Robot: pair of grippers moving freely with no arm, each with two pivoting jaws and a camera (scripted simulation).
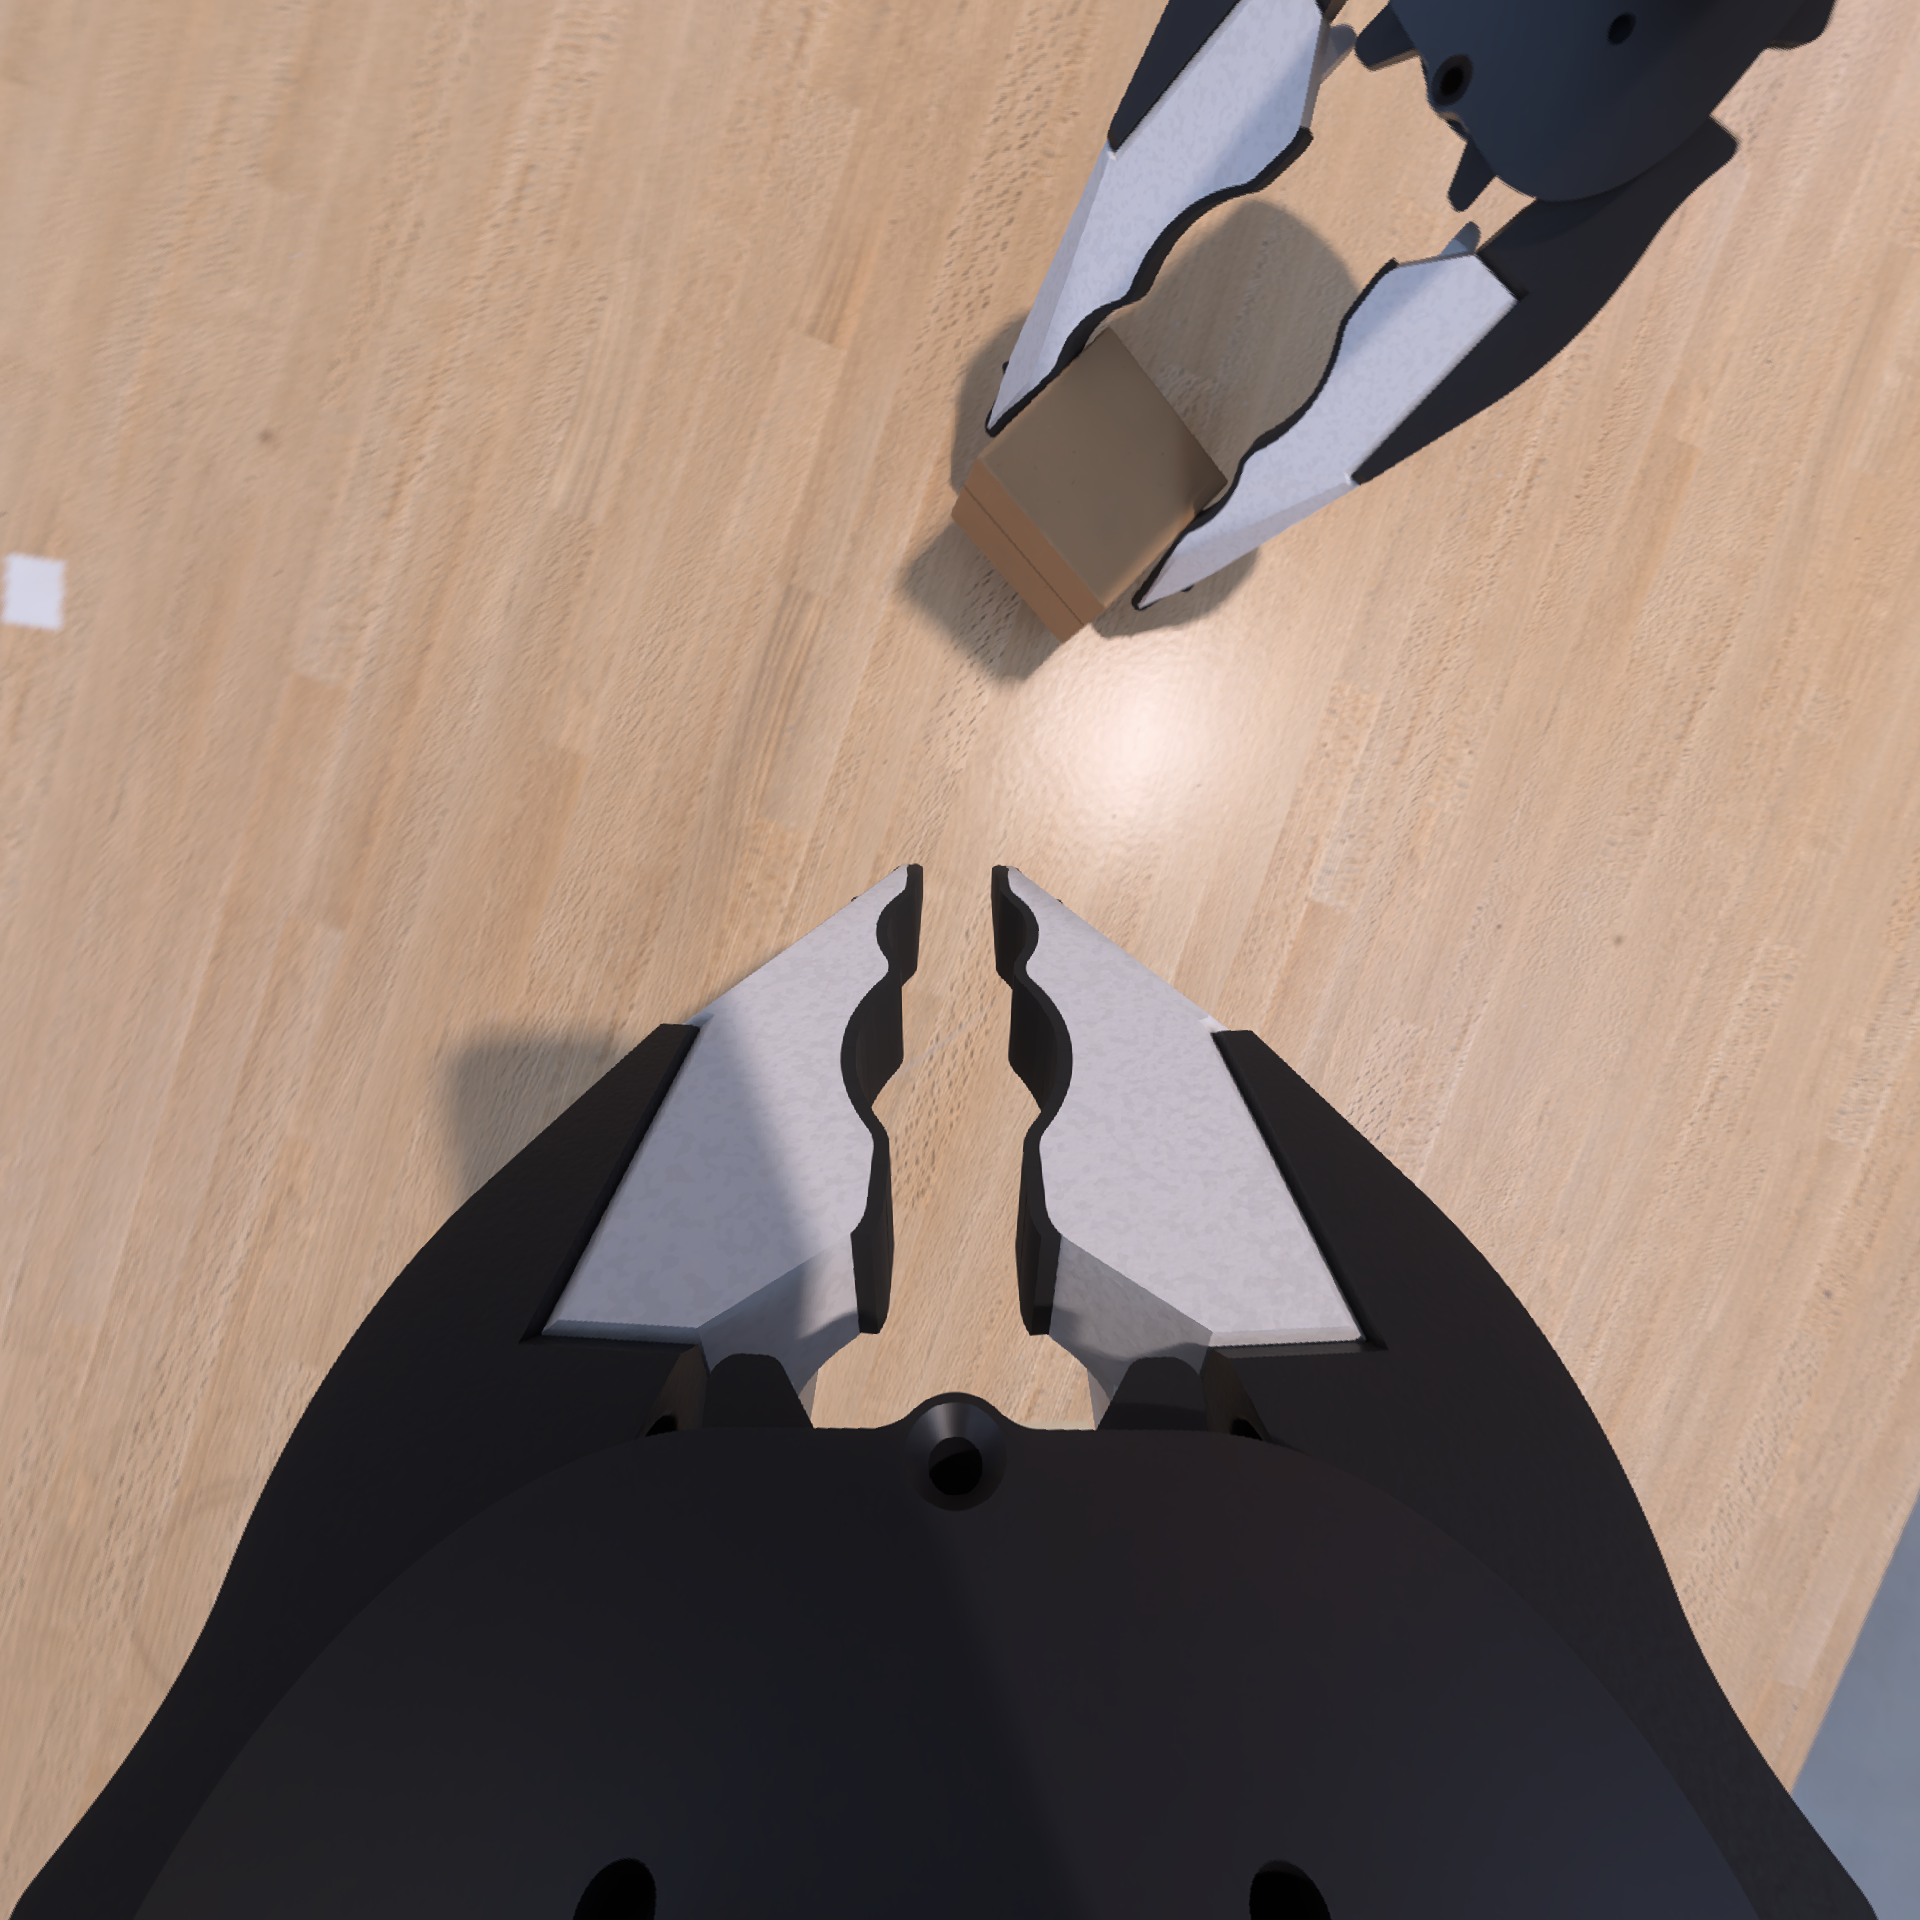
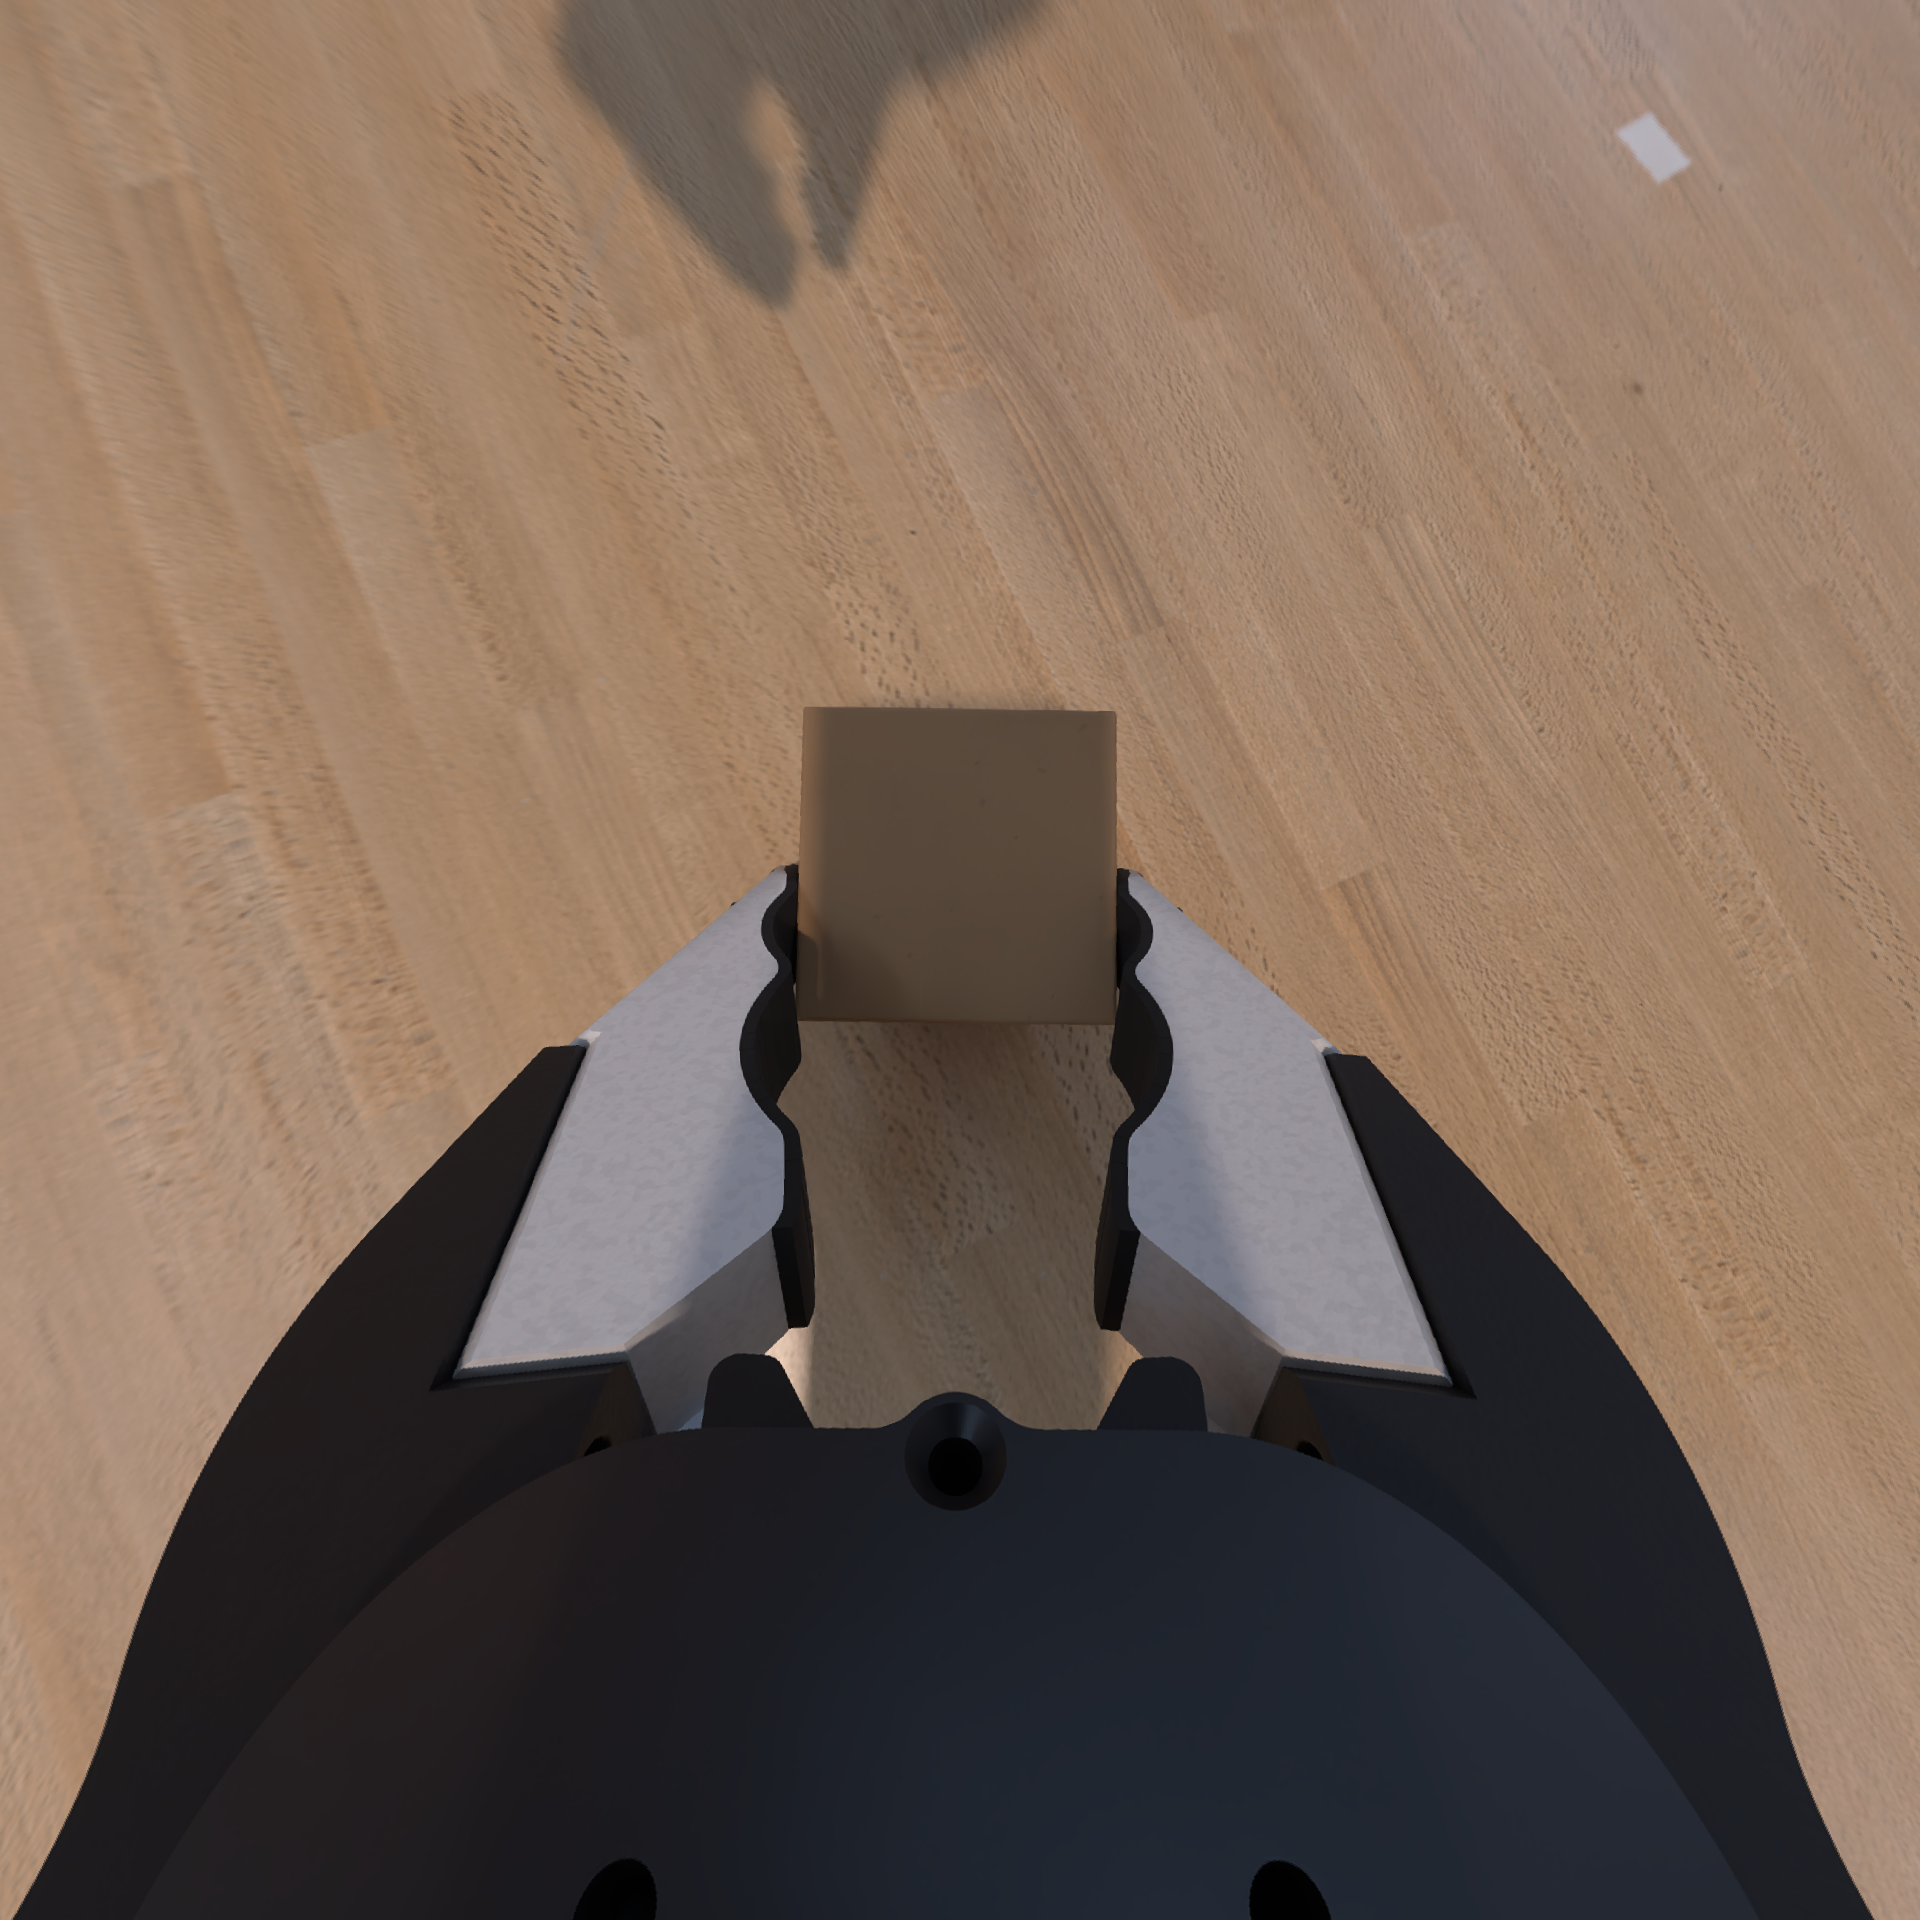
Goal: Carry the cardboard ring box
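The cardboard ring box [image 2: 956, 862] is a small brown cube with a seam round its side. My right gripper [image 2: 956, 875] is shut on it, with a fingertip pressed to each of two opposite sides. In the left wrist view the box [image 1: 1101, 468] sits at the upper right between the right gripper's [image 1: 1070, 514] fingertips, low over the wooden table [image 1: 520, 416]. I cannot tell whether it touches the wood. My left gripper [image 1: 956, 873] is shut and empty, with its tips pointing at bare wood a short way in front of the box.
A small white square marker [image 1: 33, 592] lies on the table far to the left, and it also shows in the right wrist view [image 2: 1654, 148]. The table edge with grey floor [image 1: 1870, 1662] beyond it is at the lower right.
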